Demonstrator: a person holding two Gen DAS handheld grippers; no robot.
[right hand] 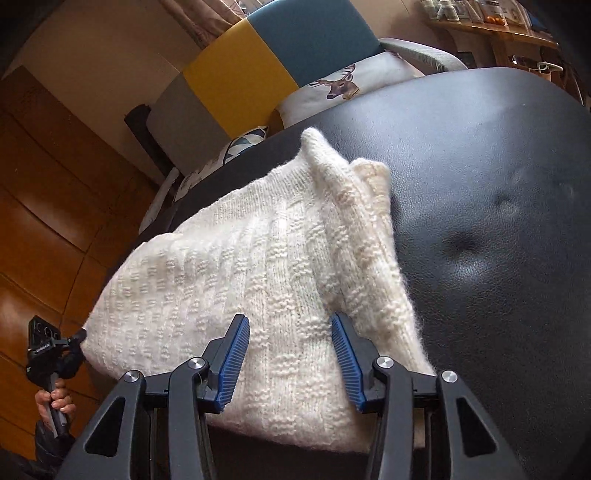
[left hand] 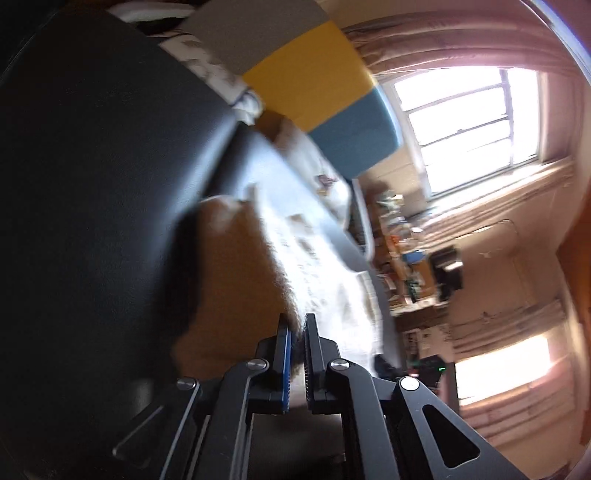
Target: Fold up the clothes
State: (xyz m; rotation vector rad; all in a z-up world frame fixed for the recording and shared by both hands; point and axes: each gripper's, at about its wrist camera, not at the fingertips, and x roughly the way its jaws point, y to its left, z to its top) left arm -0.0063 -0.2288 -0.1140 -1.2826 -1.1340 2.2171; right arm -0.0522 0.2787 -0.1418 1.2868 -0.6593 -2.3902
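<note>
A cream knitted sweater (right hand: 236, 266) lies partly folded on a black leather seat (right hand: 498, 184), hanging over its left edge. My right gripper (right hand: 290, 325) is open just above the sweater's near part, its blue pads on either side of the knit. My left gripper (right hand: 72, 343) shows at the sweater's lower left corner, held in a hand. In the blurred left wrist view, my left gripper (left hand: 295, 325) is shut on the sweater's edge (left hand: 314, 266), which stretches away from the jaws beside the black seat (left hand: 92, 184).
A sofa with grey, yellow and blue panels (right hand: 255, 62) stands behind the seat, with a deer-print cushion (right hand: 343, 86). Wooden floor (right hand: 44, 184) lies to the left. A cluttered shelf (right hand: 487, 18) is at the back right. Bright windows (left hand: 472, 122) show in the left wrist view.
</note>
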